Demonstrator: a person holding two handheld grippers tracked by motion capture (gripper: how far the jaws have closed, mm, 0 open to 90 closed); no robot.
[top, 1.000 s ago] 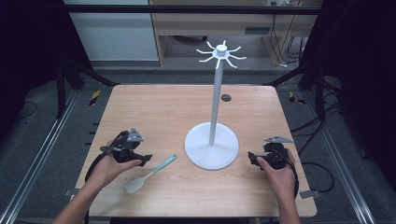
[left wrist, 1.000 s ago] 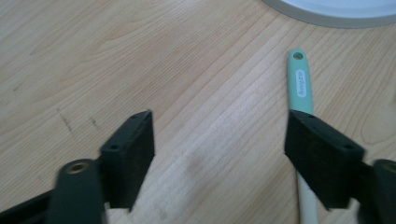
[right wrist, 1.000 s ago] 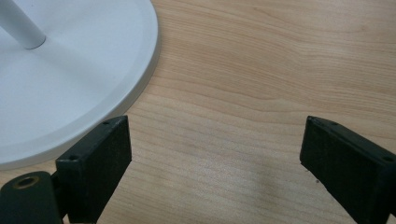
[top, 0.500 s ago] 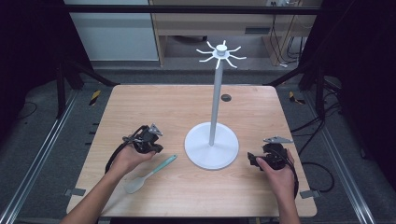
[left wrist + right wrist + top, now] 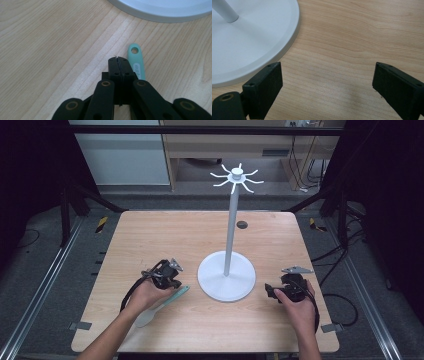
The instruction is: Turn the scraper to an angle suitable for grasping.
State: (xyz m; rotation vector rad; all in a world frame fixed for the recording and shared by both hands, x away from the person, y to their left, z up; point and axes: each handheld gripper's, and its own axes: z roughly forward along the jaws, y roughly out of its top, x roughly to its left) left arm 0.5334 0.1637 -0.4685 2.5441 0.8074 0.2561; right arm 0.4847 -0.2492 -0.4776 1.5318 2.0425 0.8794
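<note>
Pale wood table (image 5: pixel 150 235) inside a dark frame, shelving beyond. White stand (image 5: pixel 228 270) sits centre — round base, tall pole, hooked spokes on top. Small dark disc (image 5: pixel 242 224) lies at 12 o'clock from the base. Teal spatula (image 5: pixel 162 301) lies at 8 o'clock from the base, handle end pointing toward it, pale blade nearer the table edge.

Left gripper (image 5: pixel 172 279) has come in from the table's 9 o'clock side since a second ago, now over the spatula handle. Right gripper (image 5: pixel 270 290) unchanged, at 4 o'clock from the base.

Left gripper view: jaws pressed together, empty, handle hole just beside the tips. Right gripper view: jaws wide apart over bare wood.
</note>
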